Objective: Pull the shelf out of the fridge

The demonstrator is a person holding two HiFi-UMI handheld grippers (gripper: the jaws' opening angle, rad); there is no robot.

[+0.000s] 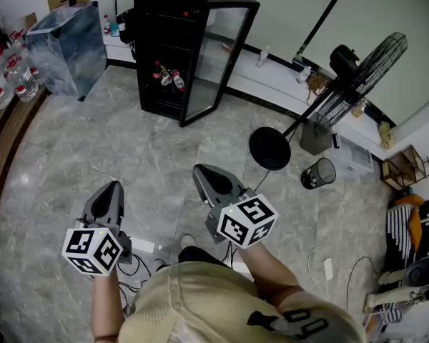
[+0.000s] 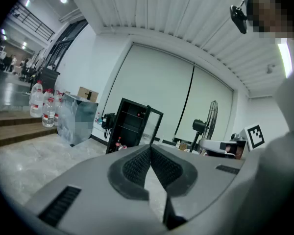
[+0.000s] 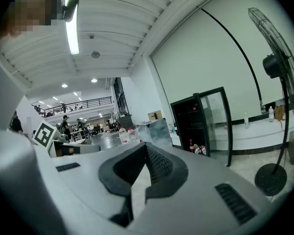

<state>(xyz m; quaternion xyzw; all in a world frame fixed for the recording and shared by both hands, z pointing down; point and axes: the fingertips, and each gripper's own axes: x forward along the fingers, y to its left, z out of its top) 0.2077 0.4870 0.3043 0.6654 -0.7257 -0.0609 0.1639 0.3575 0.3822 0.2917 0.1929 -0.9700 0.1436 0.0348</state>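
Head view first: where does the fridge [image 1: 173,48] stand?

At twelve o'clock, well apart from both grippers. It is black, and its glass door [image 1: 222,56] is swung open toward one o'clock. A few bottles [image 1: 168,76] lie low inside.

And the shelf?

The head view leaves the interior too dark. The left gripper view shows a thin shelf [image 2: 128,128] crossing inside the cabinet, above those bottles.

The tongs?

The left gripper [image 1: 113,186] is at seven o'clock and the right gripper [image 1: 200,168] at six, both pointing toward the fridge. Each gripper view shows its jaws pressed together on nothing.

Does the right gripper view add anything?

A lit hall with a railed gallery [image 3: 73,103] and distant people at nine o'clock, which the head view lacks.

The room?

There are grey marbled floor tiles [image 1: 71,141], a standing fan [image 1: 361,70] at two o'clock, a mesh bin [image 1: 319,173] at three and water bottles [image 1: 11,73] at ten.
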